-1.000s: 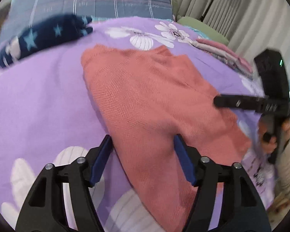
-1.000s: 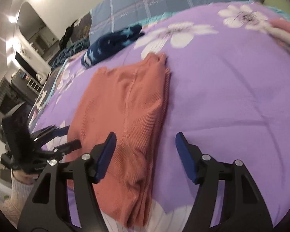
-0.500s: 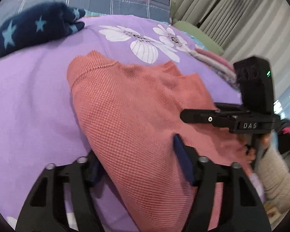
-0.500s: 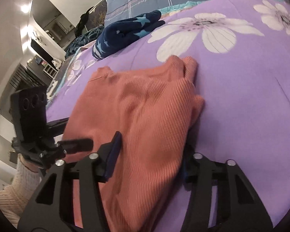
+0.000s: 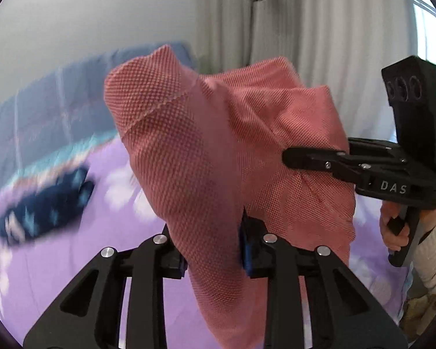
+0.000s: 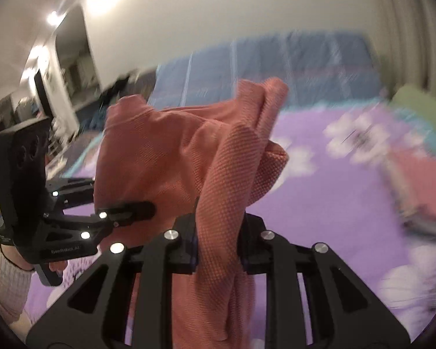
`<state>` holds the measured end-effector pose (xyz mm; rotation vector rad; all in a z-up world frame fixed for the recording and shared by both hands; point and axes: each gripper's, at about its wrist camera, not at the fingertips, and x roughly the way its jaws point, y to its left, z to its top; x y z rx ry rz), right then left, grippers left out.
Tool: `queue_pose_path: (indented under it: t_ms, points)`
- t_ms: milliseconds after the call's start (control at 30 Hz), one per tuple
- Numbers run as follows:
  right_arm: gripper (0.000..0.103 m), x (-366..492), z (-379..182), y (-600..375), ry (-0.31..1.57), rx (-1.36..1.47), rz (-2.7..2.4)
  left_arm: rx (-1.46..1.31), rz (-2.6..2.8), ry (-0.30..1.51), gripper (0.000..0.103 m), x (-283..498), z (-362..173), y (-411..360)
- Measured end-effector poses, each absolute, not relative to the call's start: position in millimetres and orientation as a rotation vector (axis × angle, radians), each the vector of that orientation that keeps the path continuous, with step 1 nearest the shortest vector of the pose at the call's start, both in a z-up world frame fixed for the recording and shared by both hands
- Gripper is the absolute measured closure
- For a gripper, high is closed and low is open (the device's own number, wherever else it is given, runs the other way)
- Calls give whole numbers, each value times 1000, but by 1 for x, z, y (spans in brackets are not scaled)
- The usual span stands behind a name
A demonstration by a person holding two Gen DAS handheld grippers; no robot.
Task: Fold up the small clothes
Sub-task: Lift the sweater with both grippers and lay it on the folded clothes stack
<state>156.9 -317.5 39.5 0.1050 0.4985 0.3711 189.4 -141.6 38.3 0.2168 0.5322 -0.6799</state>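
A salmon-pink waffle-knit garment (image 5: 206, 151) hangs bunched in the air above the purple flowered bedspread (image 5: 72, 261). My left gripper (image 5: 213, 250) has its jaws closing, and its blue pads press on a fold of the cloth at its lower edge. In the right wrist view the same garment (image 6: 174, 160) droops through my right gripper (image 6: 218, 244), whose jaws are also closing with the pads squeezing the cloth. Each gripper shows in the other's view: the right gripper (image 5: 290, 157) reaches in from the right, the left gripper (image 6: 148, 209) from the left, both held by hands.
A navy garment with pale stars (image 5: 43, 203) lies on the bed at the left. A folded pink stack (image 6: 421, 192) sits at the right. A blue plaid quilt (image 6: 276, 64) and a green pillow (image 6: 421, 101) line the far edge. Curtains (image 5: 319, 29) hang behind.
Both grippers closed on the near edge of the flat garment and rose, lifting it off the bedspread. The cloth now hangs bunched between them, and the views tilt up toward the wall.
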Motion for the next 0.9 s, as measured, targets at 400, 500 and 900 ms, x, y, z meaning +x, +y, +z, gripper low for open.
queue_pose_path:
  t_ms: [400,500,900]
  points:
    - [82,149,120,-524,317,201,-25,374,-892,326,75,224,115,-384]
    - [82,175,117,-566,336,261,-90,426,-890,328,75,256,111,-436]
    - [32,313,8,-655,682,279,-505,589,-653,543,31,376,-19,-499]
